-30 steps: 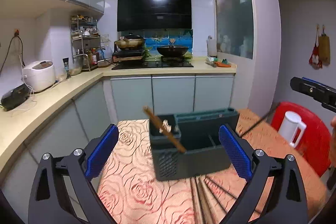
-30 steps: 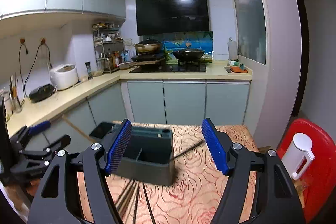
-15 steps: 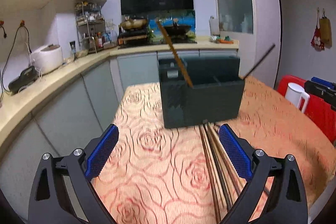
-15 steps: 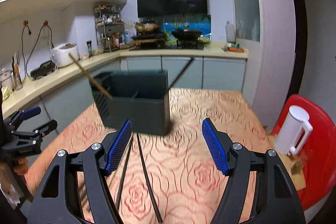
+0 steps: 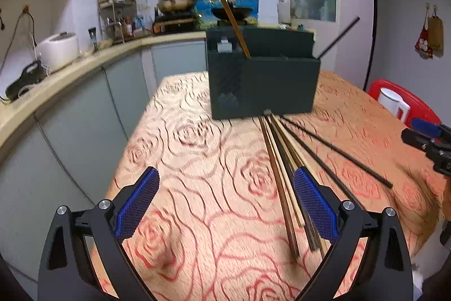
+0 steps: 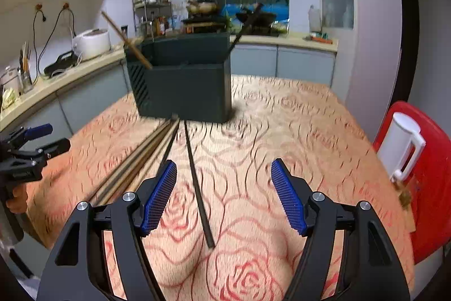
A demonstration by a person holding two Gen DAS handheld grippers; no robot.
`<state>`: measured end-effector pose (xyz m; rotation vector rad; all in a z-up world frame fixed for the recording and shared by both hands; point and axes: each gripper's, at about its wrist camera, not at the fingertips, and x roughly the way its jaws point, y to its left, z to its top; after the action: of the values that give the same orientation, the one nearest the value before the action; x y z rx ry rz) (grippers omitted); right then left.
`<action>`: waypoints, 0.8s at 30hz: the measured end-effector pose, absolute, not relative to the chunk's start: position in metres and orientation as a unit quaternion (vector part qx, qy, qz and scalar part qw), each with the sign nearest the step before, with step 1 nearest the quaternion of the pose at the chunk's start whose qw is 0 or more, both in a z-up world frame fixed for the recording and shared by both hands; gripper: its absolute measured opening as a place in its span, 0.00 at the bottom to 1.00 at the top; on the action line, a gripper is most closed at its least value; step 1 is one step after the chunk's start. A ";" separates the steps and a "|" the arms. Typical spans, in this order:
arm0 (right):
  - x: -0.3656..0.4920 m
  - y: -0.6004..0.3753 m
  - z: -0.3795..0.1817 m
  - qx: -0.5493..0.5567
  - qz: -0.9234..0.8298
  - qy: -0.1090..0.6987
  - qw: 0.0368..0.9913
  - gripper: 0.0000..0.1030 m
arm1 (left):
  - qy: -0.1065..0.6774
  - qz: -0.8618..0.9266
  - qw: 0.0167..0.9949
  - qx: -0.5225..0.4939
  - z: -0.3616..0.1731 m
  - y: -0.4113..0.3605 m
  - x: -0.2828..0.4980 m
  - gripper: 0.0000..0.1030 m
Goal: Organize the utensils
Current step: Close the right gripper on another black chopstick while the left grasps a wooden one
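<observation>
left claw [image 5: 225,205] spread wide and empty, hovering low over the rose-patterned surface [image 5: 197,160], left of the loose sticks. worth sliding it rightward so the brown chopsticks [image 5: 277,174] sit between the pads before closing; best to take one pair only, near the close ends, since the bundle lies tight and fanned and a broad pinch would likely drag neighbours along.

dark caddy [image 5: 262,81] upright at the far middle of the surface, one brown chopstick [image 5: 227,13] already leaning out of its left compartment and one black chopstick [image 5: 338,37] out of its right end. sensible to sort by colour the same way.

right claw [image 6: 224,196] likewise spread and empty, with a lone black chopstick [image 6: 197,188] lying on the surface between its pads, not touched yet. good to lower squarely, close across the stick a little back from its near tip, then lift level so the far end clears the caddy wall. white jug [image 6: 400,143] on the red stool [image 6: 431,188] at the far right, best kept clear of.
</observation>
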<state>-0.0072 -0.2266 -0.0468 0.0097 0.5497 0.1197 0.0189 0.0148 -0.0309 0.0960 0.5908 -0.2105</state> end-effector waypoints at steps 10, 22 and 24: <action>-0.014 -0.223 -0.078 -0.003 0.068 0.313 0.947 0.65 | 0.310 -0.127 0.940 0.068 -0.057 0.005 -0.004 0.90; -0.011 -0.209 -0.098 -0.022 0.085 0.340 0.936 0.65 | 0.328 -0.184 0.923 0.082 -0.071 -0.014 -0.010 0.83; -0.011 -0.209 -0.097 -0.024 0.085 0.337 0.937 0.65 | 0.333 -0.190 0.919 0.090 -0.074 -0.017 -0.010 0.79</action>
<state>-0.0114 -0.2086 -0.0974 -0.0488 0.6895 0.1738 -0.0104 -0.0172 -0.0743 0.1859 0.6855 -0.3900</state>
